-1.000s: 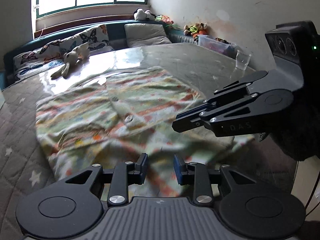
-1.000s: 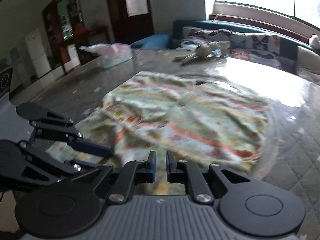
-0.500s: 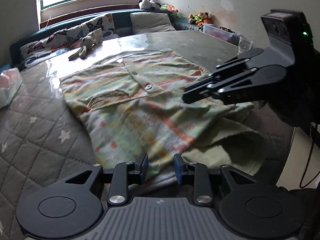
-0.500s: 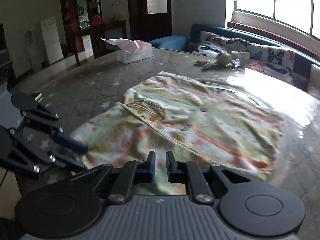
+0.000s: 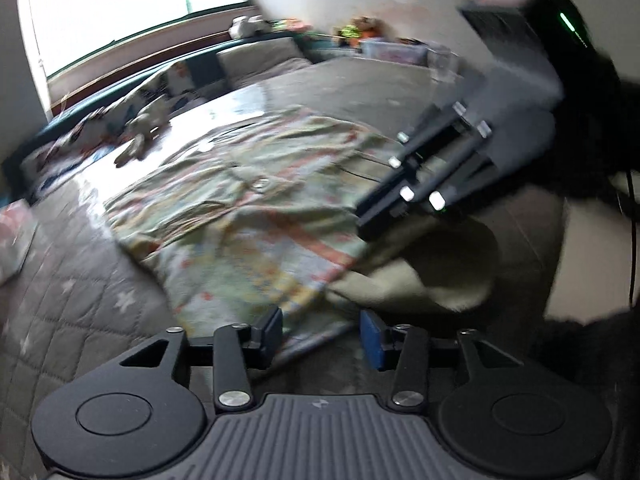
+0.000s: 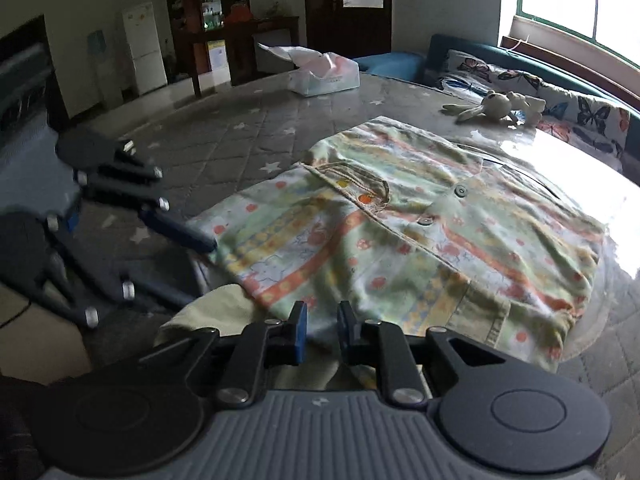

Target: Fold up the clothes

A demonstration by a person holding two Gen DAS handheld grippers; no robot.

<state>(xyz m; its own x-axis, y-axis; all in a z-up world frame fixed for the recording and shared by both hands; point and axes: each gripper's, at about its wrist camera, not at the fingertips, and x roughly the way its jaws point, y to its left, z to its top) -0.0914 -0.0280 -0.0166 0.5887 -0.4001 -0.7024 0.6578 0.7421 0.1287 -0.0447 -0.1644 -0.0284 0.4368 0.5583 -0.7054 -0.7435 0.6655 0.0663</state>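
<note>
Grey quilted table cover (image 6: 224,140) with white star print, glossy where window light hits it. One patterned shirt (image 6: 420,240) lies spread flat in the middle of it: thin cotton-looking fabric, pale green with orange and yellow bands and small red motifs, wrinkled, near hem hanging at the table edge. Two round buttons show on its placket (image 6: 461,190), one chest pocket (image 6: 360,188) with a stitched rim. One plain olive-beige cloth (image 6: 216,312) sits bunched under the shirt's near corner, soft and thick-looking.

Left gripper (image 5: 320,330): black linkage arms, blue pads, jaws wide apart, nothing between them, hovering just at the shirt's near hem; its view is motion-blurred. Right gripper (image 6: 322,332): same build, jaws parted by a narrow gap, hem fabric seen through the gap but cannot tell if it touches; not clamped.

Other stuff: one stuffed rabbit (image 6: 492,106), pale and floppy, lying beyond the shirt. One clear plastic tissue box (image 6: 324,76), rectangular, white tissue sticking out. Butterfly-print cushions (image 6: 560,100) along a teal bench under the window. One white fridge (image 6: 144,48) at the far wall.
</note>
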